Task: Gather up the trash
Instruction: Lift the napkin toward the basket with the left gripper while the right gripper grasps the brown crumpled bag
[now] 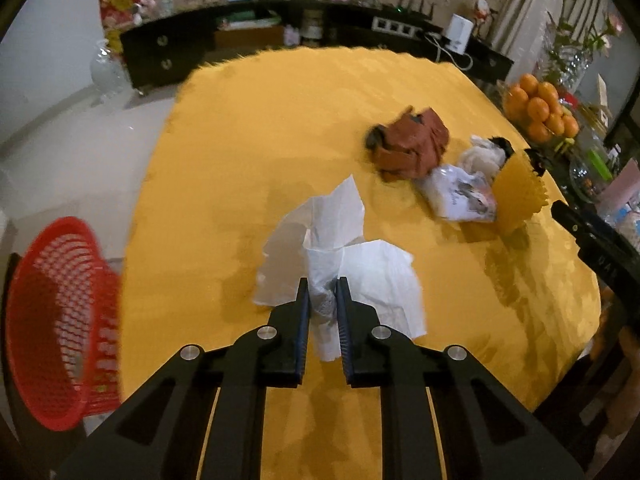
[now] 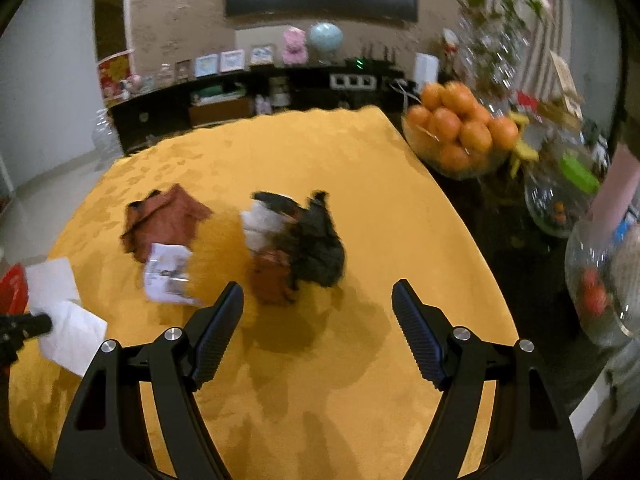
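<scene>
Trash lies scattered on the yellow tablecloth (image 1: 240, 140); the white tissue (image 1: 340, 248) sits nearest the camera edge of the cloth, pinched between the pads of the left gripper (image 1: 323, 300), whose jaws are clamped on a crumpled fold of it. Farther in on the cloth lie a brown wrapper (image 1: 412, 144), a printed plastic packet (image 1: 460, 194) and a yellow ruffled piece (image 1: 516, 196), close together. Off the cloth's left edge stands a red basket (image 1: 52, 320). The right gripper (image 2: 318, 332) hangs spread wide above the cloth with nothing between its pads, a dark crumpled wad (image 2: 316, 240) just beyond them; a bowl of oranges (image 2: 456, 136) stands beyond the cloth's right edge.
</scene>
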`<state>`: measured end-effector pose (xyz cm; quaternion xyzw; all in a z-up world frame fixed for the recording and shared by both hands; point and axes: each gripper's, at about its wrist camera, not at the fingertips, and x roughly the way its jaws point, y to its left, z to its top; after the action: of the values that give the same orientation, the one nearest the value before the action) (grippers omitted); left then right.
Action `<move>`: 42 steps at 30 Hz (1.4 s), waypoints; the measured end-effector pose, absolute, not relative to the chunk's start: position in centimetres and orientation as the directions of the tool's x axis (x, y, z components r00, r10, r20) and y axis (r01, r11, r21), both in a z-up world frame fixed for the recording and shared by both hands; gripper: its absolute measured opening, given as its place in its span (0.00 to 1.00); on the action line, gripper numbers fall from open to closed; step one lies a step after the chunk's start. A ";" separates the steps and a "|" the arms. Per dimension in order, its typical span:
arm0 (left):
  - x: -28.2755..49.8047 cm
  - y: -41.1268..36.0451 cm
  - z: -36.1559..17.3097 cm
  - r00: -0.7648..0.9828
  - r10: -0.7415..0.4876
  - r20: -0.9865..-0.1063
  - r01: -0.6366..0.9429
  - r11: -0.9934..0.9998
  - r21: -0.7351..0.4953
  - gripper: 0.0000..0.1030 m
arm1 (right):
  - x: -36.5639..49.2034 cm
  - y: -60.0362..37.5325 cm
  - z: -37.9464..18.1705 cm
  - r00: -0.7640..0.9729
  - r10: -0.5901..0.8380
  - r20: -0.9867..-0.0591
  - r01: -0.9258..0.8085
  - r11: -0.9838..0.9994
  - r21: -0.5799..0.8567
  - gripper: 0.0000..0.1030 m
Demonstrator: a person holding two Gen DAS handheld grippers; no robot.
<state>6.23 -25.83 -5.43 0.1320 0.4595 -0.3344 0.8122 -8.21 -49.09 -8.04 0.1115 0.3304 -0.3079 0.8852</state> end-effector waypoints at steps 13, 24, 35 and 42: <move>6.0 -18.6 -3.0 0.441 -0.433 -0.786 0.584 0.804 -0.115 0.12 | 0.3 -43.7 -4.8 0.698 -0.206 -0.686 0.351 0.933 0.077 0.87; 6.3 -13.9 -1.6 0.491 -0.430 -0.758 0.534 0.836 -0.128 0.12 | 9.7 -45.2 -7.9 0.544 -0.254 -0.800 0.395 0.918 -0.023 0.92; 7.0 -11.8 -0.4 0.524 -0.425 -0.738 0.497 0.856 -0.141 0.12 | 11.8 -44.8 -10.6 0.487 -0.247 -0.837 0.355 0.932 -0.069 0.69; 6.3 -11.4 0.4 0.548 -0.413 -0.728 0.484 0.866 -0.127 0.12 | 10.5 -43.6 -9.1 0.548 -0.168 -0.820 0.300 0.954 0.005 0.38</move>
<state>6.28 -11.42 0.42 0.0442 0.4013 -0.2551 0.8786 10.48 -43.63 -9.08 0.0721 0.4565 -0.1333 0.8767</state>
